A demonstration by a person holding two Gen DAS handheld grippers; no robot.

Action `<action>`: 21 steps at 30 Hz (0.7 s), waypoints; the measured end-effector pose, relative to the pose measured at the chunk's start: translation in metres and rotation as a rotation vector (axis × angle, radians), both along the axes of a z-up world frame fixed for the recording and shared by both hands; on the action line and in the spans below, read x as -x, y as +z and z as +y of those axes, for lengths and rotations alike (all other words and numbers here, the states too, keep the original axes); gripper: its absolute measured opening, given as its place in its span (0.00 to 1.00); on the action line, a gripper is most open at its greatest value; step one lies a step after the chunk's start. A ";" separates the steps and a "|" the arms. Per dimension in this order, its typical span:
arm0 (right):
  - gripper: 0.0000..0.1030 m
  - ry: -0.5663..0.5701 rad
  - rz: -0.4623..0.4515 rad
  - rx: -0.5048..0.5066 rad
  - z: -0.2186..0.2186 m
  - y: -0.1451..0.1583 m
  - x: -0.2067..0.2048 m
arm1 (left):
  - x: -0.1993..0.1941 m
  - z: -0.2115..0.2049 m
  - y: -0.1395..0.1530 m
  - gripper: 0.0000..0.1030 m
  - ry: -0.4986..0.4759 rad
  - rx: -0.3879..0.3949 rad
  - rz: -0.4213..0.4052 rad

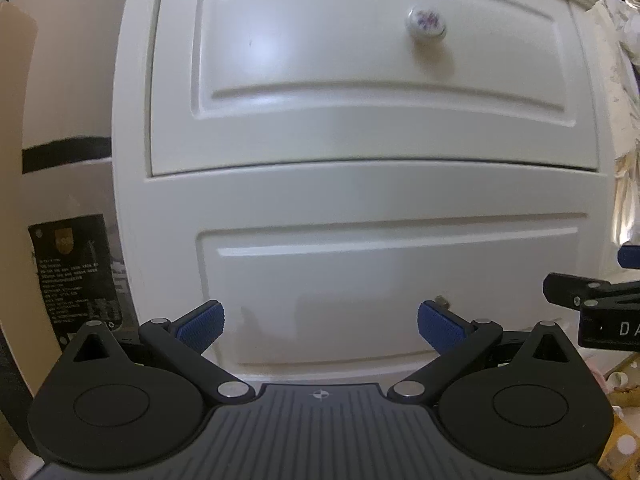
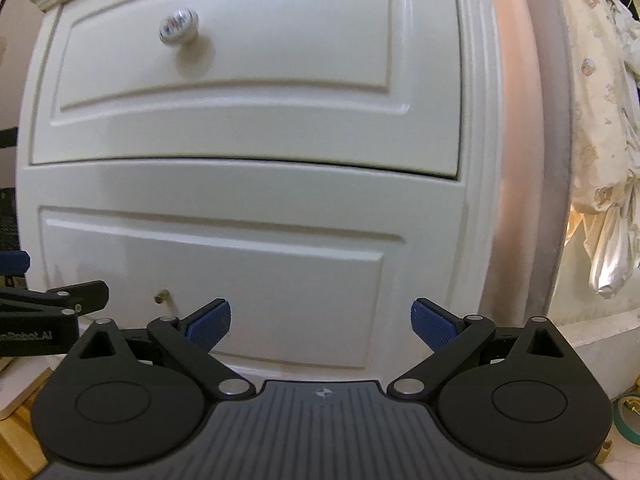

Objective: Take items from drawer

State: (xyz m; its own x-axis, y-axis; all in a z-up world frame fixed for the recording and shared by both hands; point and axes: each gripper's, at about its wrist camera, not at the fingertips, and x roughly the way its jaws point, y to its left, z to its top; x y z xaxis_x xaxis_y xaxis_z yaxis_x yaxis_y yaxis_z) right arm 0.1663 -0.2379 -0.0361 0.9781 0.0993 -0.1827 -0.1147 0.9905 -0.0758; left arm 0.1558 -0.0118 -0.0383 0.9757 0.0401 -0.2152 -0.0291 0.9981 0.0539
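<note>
My left hand-held gripper [image 1: 320, 326] and right hand-held gripper [image 2: 320, 324] both spread, empty, facing closed cream lower drawer [image 1: 380, 280] (bare screw, knob missing).

Both drawers, the upper drawer [image 1: 360, 80] and the lower drawer [image 1: 392, 292], are shut so their contents stay hidden, the black label [image 1: 76, 276] carries print too small to read, and the other gripper [image 1: 600, 312] is cut off at the right edge.
</note>
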 end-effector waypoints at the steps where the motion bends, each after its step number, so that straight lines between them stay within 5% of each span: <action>1: 1.00 0.002 -0.004 -0.001 0.002 0.004 0.004 | 0.004 0.000 0.001 1.00 -0.004 -0.005 -0.003; 9: 1.00 0.019 -0.038 -0.013 0.016 0.033 0.039 | 0.044 0.005 0.011 1.00 -0.015 -0.003 -0.040; 21: 1.00 0.058 -0.108 -0.029 0.022 0.037 0.124 | 0.131 -0.005 0.045 1.00 -0.023 0.047 -0.120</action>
